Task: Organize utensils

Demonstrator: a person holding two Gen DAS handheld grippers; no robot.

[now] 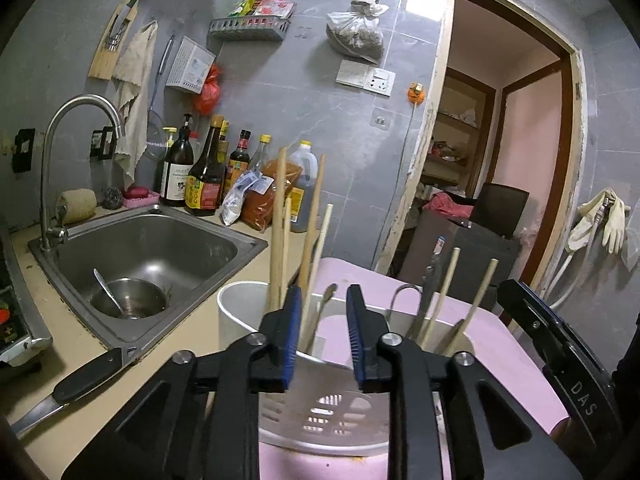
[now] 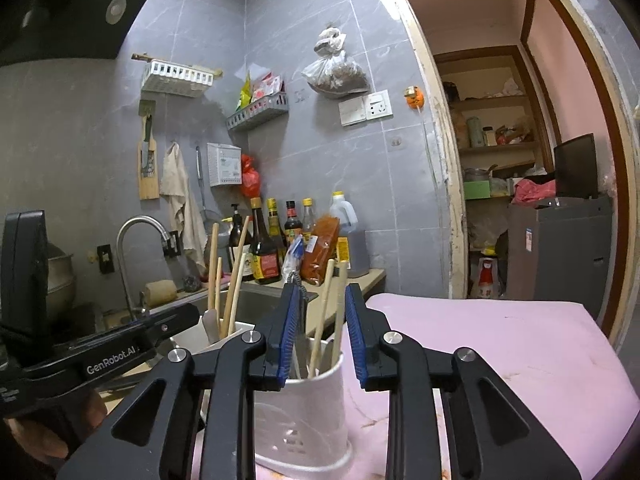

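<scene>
A white plastic utensil holder [image 1: 240, 308] stands on a pink surface [image 1: 492, 344]; it also shows in the right wrist view [image 2: 308, 412]. It holds several wooden chopsticks [image 1: 280, 216], a metal spoon [image 1: 326, 300] and other metal utensils [image 1: 428, 292]. My left gripper [image 1: 324, 332] is open and empty, just above the holder's near rim. My right gripper [image 2: 320, 332] is open and empty, close over the holder's right compartment with chopsticks [image 2: 326, 312] between its jaws. The right gripper shows at the right edge of the left wrist view [image 1: 556, 344].
A steel sink [image 1: 224, 240] with a bowl [image 1: 128, 298] and spoon lies to the left, with a tap [image 1: 60, 152]. A black-handled knife [image 1: 76, 384] lies on the counter. Sauce bottles [image 1: 208, 176] stand against the wall. An open doorway [image 1: 508, 152] is at right.
</scene>
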